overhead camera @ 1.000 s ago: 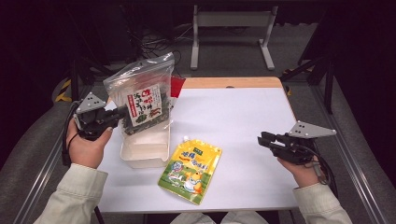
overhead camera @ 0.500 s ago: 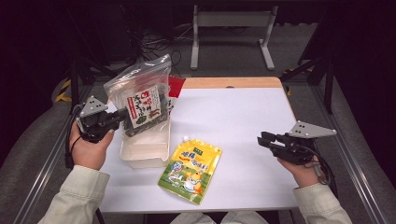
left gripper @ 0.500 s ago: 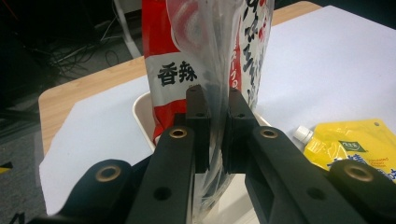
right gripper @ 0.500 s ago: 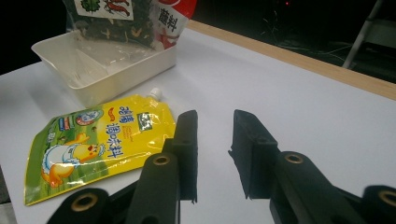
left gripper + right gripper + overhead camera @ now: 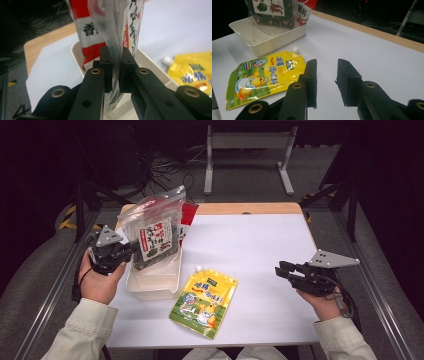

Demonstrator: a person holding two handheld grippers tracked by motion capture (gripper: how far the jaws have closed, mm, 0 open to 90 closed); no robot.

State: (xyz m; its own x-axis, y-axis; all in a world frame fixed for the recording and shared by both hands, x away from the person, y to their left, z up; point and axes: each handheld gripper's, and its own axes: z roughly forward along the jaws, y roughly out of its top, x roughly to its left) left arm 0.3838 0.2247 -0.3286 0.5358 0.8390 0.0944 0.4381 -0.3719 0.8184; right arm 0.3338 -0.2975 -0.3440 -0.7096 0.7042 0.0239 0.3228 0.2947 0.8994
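My left gripper (image 5: 127, 254) (image 5: 115, 72) is shut on the edge of a clear zip bag of dark dried food (image 5: 155, 232) (image 5: 117, 27), holding it upright over a white plastic tray (image 5: 152, 282) (image 5: 262, 40). A red packet (image 5: 187, 217) (image 5: 85, 37) stands behind the bag at the tray's far end. A yellow spouted pouch (image 5: 205, 297) (image 5: 262, 77) lies flat on the white table beside the tray. My right gripper (image 5: 281, 270) (image 5: 325, 80) is open at the table's right side, above the surface, with nothing between its jaws.
The white table top (image 5: 260, 245) has a wooden strip (image 5: 250, 208) along its far edge. Metal rails (image 5: 380, 285) run down both sides. A metal stand (image 5: 247, 150) and cables lie on the floor beyond.
The left gripper has lifted the clear bag slightly and shifted it a little toward the tray's far end. The right gripper has not moved.
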